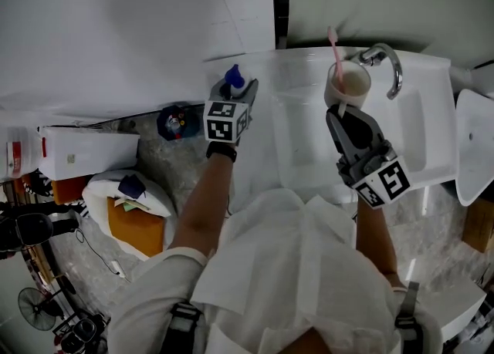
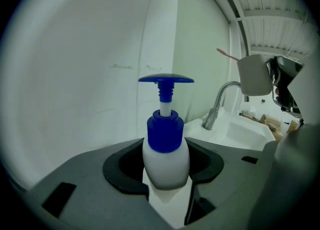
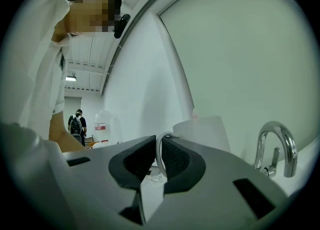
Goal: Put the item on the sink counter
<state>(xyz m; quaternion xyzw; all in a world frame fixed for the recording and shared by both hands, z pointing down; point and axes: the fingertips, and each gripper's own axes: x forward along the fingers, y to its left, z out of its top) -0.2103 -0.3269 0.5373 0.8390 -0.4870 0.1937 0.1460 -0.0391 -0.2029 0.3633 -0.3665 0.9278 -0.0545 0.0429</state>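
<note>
Your left tongs (image 1: pixel 241 92) are pinching the soap bottle (image 2: pixel 165 159) around its white belly, just under the blue collar. The bottle stands up straight between the two jaws, pump on top. You hold it low on the fat part so it does not tip or slip out.

The bottle is over the left edge of the sink counter (image 1: pixel 266 144), close to the wall. Its bottom is hidden, so you cannot tell whether it sits on the counter. I think it needs to go down a little more before you let go.

Your right tongs (image 1: pixel 343 117) are squeezed almost shut on the thin handle (image 3: pixel 160 156) of the cup (image 1: pixel 347 84). The cup hangs just past the jaw tips, level, so the pink toothbrush (image 1: pixel 335 48) stays inside. It is near the back edge of the counter, right beside the tap (image 1: pixel 390 63) and well apart from the bottle.
</note>
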